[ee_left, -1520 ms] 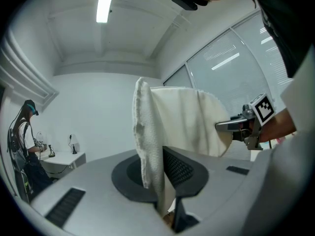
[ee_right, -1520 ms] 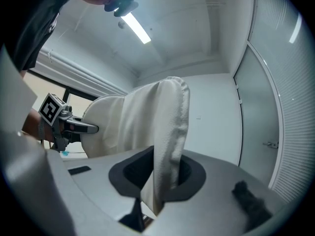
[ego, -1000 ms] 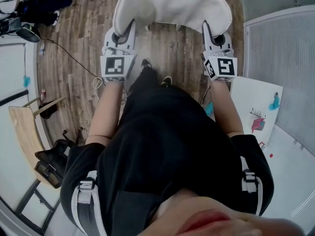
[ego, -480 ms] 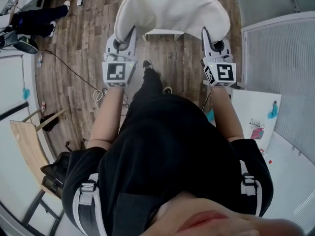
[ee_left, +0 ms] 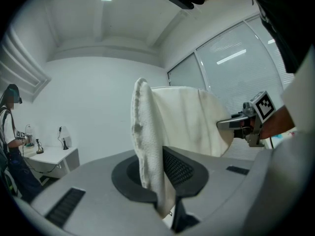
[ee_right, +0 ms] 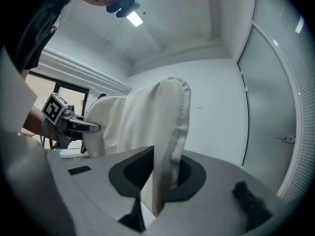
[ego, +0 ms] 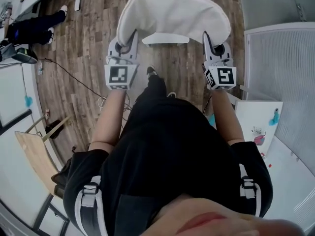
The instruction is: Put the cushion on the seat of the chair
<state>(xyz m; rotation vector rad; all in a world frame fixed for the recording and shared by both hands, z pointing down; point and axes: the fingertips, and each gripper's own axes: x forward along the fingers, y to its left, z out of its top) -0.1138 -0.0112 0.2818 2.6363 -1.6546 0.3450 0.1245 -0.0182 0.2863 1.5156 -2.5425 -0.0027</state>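
Above the chair [ego: 165, 38], the cushion [ego: 172, 14] hung clear of the seat, spanning my two tools. The left tool [ego: 130, 37] pinched the cushion's left edge and the right tool [ego: 206, 37] its right edge, jaws pressed onto the fabric. I judged the carrying step nearly done; next, lower it level onto the seat, then release.

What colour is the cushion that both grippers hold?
Off-white all over, with no pattern. The cushion shows best in the head view.
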